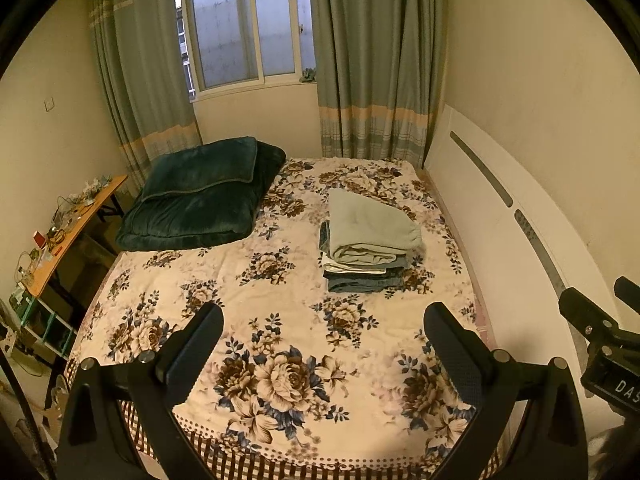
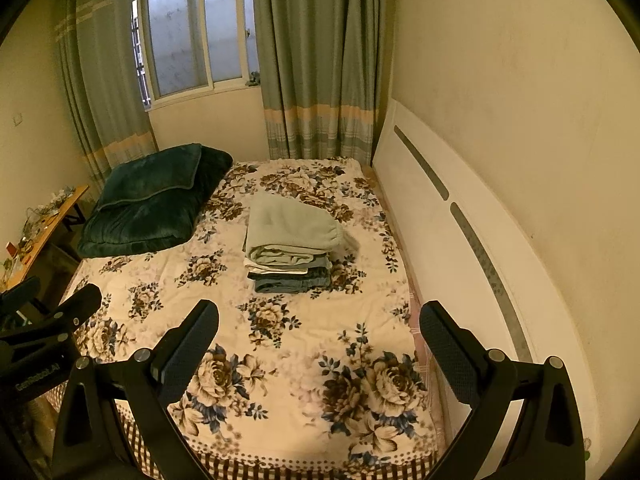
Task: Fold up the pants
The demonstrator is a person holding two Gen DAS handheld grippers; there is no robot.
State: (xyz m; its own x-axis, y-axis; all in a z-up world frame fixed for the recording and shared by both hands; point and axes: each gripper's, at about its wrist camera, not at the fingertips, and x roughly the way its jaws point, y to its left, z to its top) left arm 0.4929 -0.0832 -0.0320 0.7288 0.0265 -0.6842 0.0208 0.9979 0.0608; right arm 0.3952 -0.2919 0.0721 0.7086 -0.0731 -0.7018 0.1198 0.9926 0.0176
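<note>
Left wrist view: black left gripper (image 1: 323, 320) spread wide, holding nothing, up over the near end of the flowery cream bedspread (image 1: 248, 300). Folded pale green pants (image 1: 370, 226) on top of a neat pile of folded clothes (image 1: 366, 276), right of a fluffy dark green blanket (image 1: 200, 196).

Right wrist view: black right gripper (image 2: 319, 318) spread wide too, holding nothing. Same pants (image 2: 290, 226) on the pile, mid bed, well apart from the gripper.

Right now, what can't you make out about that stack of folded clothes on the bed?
- Stack of folded clothes: item count unclear in both views; the pale green piece covers the lower layers.
- Which are pants: only folded edges show.
- Stack's far side: hidden by the stack itself.
</note>
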